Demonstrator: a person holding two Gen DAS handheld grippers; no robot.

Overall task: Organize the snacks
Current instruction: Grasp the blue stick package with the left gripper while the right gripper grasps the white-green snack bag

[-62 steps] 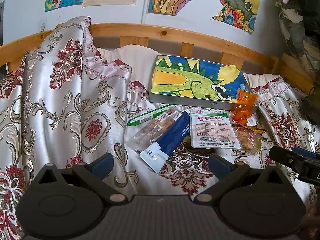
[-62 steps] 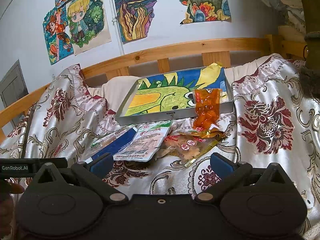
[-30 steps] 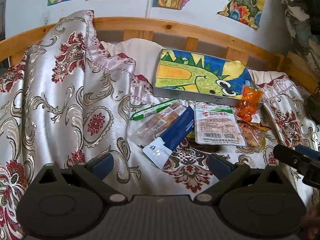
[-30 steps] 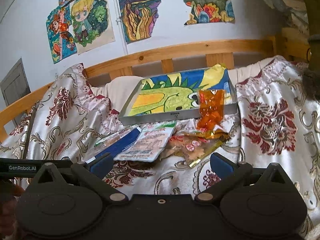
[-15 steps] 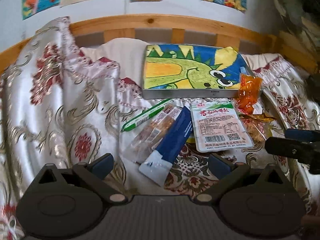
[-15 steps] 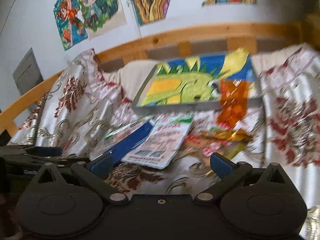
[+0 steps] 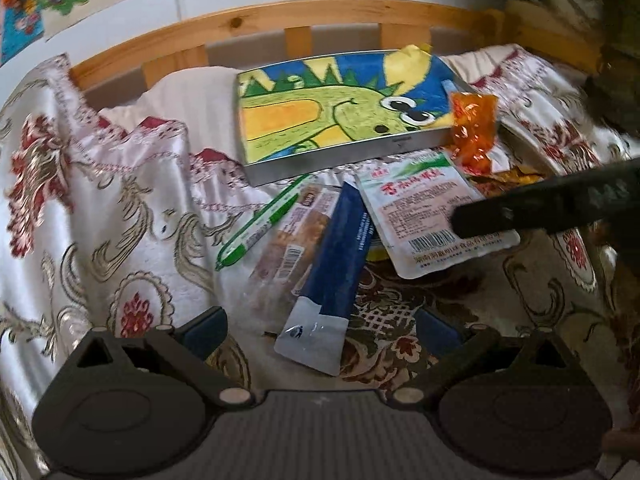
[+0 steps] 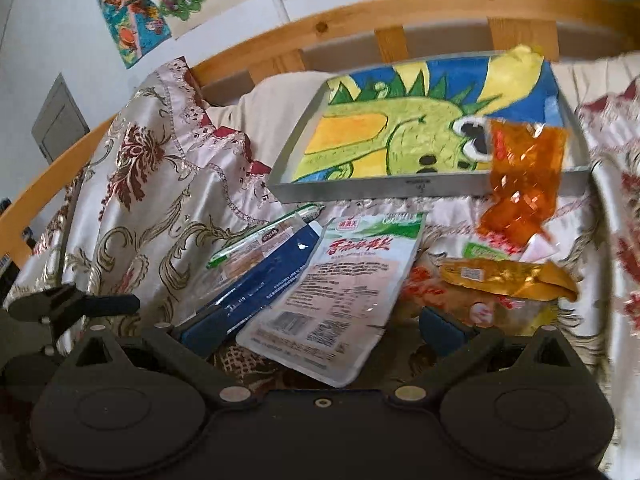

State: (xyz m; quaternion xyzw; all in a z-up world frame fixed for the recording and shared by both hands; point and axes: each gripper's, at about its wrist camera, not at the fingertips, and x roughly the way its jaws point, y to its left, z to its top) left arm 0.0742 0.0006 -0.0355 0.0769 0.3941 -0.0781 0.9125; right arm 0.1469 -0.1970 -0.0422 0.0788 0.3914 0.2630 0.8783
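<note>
Several snack packets lie in a pile on a satin bedcover. A dark blue packet (image 7: 340, 248) with a clear end lies nearest my left gripper (image 7: 320, 330), which is open and empty. Beside it lie a green stick (image 7: 260, 224) and a clear bar wrapper (image 7: 296, 240). A white printed pouch (image 8: 340, 292) lies right in front of my right gripper (image 8: 320, 326), which is open and empty. An orange packet (image 8: 524, 176) leans on the metal tray (image 8: 420, 190). A gold packet (image 8: 508, 276) lies at the right.
The tray has a dinosaur drawing as its bottom (image 7: 340, 108) and rests against the wooden bed rail (image 7: 320, 16). The bedcover (image 7: 100, 200) bunches up high at the left. The right gripper's finger (image 7: 552, 204) crosses the left wrist view above the white pouch.
Both grippers have moved forward and down toward the snack pile. The right gripper now reaches over the white pouch in the left view. Nothing has been picked up.
</note>
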